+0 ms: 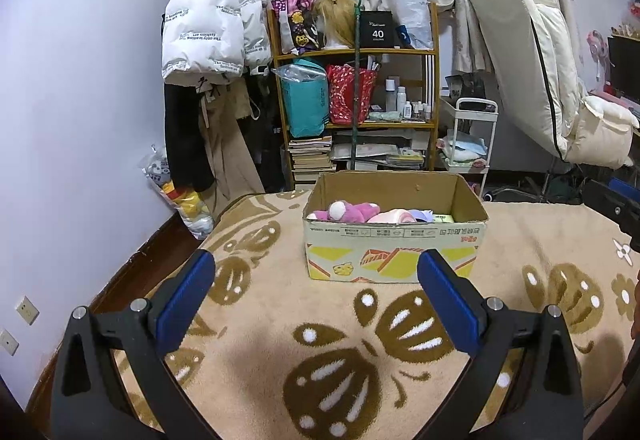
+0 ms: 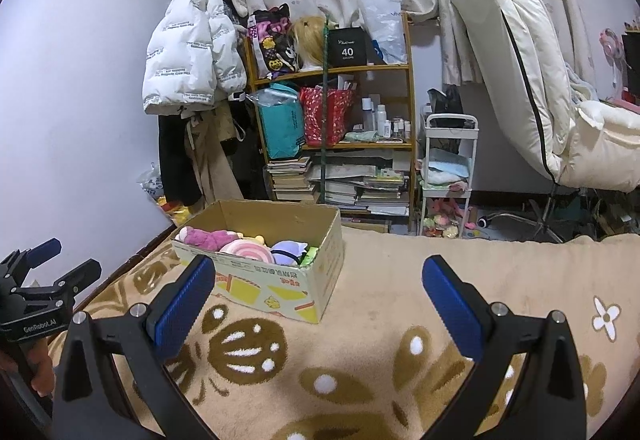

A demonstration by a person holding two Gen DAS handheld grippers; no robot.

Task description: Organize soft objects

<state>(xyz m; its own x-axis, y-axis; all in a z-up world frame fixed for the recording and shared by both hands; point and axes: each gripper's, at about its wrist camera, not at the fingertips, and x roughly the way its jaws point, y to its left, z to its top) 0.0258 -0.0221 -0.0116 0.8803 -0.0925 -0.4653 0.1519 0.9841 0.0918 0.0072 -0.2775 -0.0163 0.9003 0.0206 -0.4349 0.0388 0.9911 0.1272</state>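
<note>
While both tools hang low over the blanket, nothing sits between either pair of blue pads. At the bottom of the left wrist view the left gripper has its fingers spread wide and empty; at the bottom of the right wrist view the right gripper is spread just as wide and equally empty.

Beyond the fingertips, in the centre of the left view and left of centre in the right view, stands the cardboard box, resting on the blanket with its top open. Inside lie the soft objects: a pink plush toy toward the box's left end, a pink-and-white swirl cushion in the middle, and a pale lilac plush beside it. A green item shows at the right end, though too little of it is visible to say what it is.

These things should be light and squashy, yielding under the pads rather than slipping, and not fragile. The best hold is probably a pinch across a bulging fold or limb, taken deep enough that the stuffing bunches between the pads. The box is thin card and likely to slide if nudged.

Farther back, in the upper middle of both views, a cluttered wooden shelf stands before the curtains.
</note>
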